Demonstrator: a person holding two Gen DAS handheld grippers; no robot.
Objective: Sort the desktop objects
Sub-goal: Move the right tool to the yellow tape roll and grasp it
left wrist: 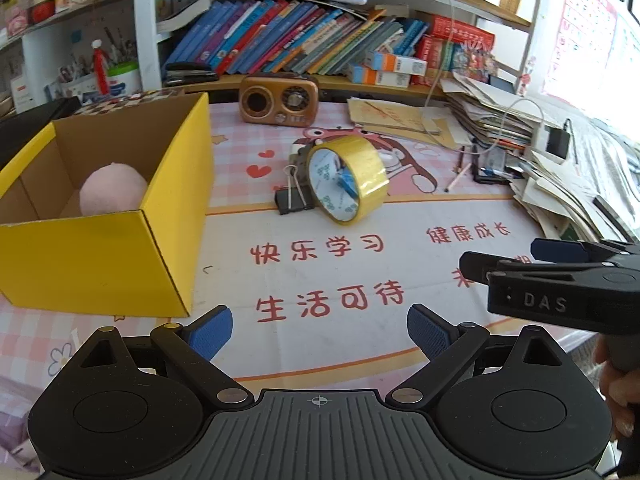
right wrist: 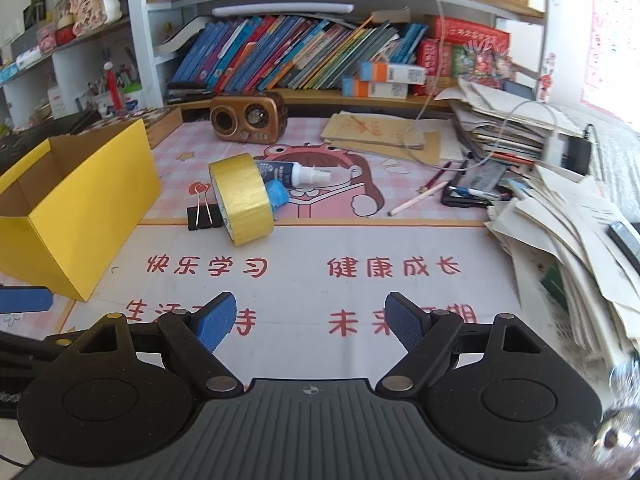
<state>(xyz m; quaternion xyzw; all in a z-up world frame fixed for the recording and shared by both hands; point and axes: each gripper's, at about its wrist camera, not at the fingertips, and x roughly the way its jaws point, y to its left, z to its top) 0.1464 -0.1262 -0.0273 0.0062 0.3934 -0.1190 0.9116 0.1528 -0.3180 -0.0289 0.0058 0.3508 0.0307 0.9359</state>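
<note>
Yellow cardboard box stands open at the left edge of the desk mat, and a pink plush ball lies inside it against the near wall. Just right of the box, toward the mat's middle, a black binder clip lies flat, touching a roll of yellow tape that stands tilted on its edge. Behind the roll, partly hidden, lie a small white spray bottle and something blue. A brown retro radio sits at the far edge under the bookshelf. Farther right, a pencil lies on the mat, and stacked papers crowd the right edge.

Over the near edge, the left gripper hangs with its blue pads wide apart and nothing between them. The right gripper hangs beside it, fingers likewise spread and empty, above the red printed characters.
</note>
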